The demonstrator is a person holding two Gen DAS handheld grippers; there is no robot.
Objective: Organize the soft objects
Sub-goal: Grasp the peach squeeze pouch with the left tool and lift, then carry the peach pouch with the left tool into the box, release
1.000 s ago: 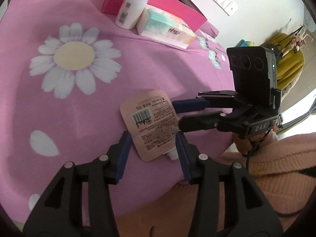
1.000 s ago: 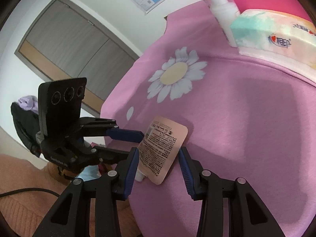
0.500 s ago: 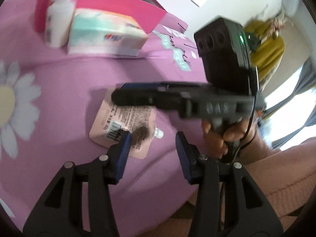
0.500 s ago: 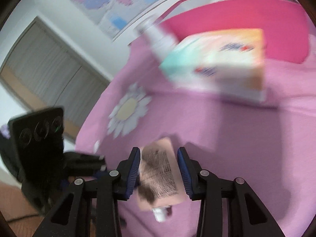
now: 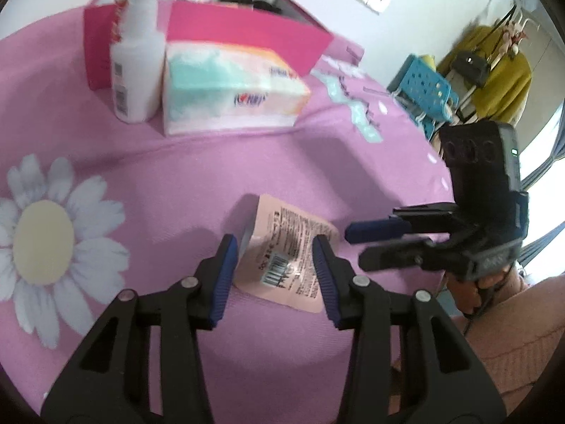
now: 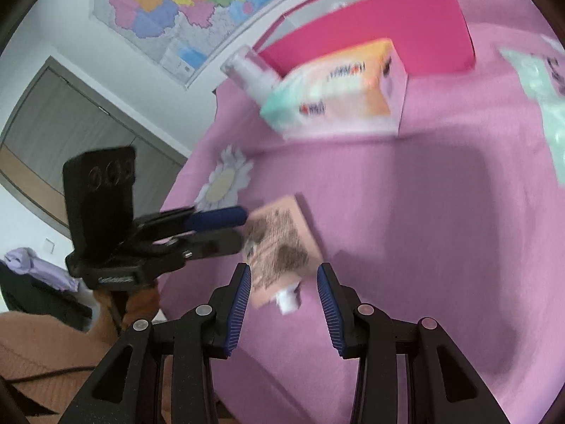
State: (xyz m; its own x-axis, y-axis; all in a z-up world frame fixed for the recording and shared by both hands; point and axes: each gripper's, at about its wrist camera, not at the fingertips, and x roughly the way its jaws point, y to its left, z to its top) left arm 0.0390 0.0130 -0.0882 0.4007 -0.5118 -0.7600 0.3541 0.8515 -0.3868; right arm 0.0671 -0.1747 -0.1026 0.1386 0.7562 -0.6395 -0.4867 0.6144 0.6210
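A pink refill pouch (image 5: 286, 251) with a barcode and a white spout lies flat on the pink flowered cloth (image 5: 176, 183). It also shows in the right wrist view (image 6: 279, 243), spout toward me. My left gripper (image 5: 275, 275) is open, its blue pads either side of the pouch's near end. My right gripper (image 6: 284, 296) is open just short of the spout. Each gripper shows in the other's view, the right one (image 5: 374, 243) beside the pouch's right edge, the left one (image 6: 226, 226) at its left edge.
A tissue pack (image 5: 229, 95) and a white pump bottle (image 5: 136, 67) stand at the back in front of an open pink box (image 5: 247, 24). A blue crate (image 5: 423, 92) and hanging clothes are off to the right. The cloth's edge and my sweater are near.
Both grippers swung around the pouch and pulled apart. The right gripper no longer crosses over the pouch in the left view. The pouch lies turned, with its barcode end now toward the left gripper.
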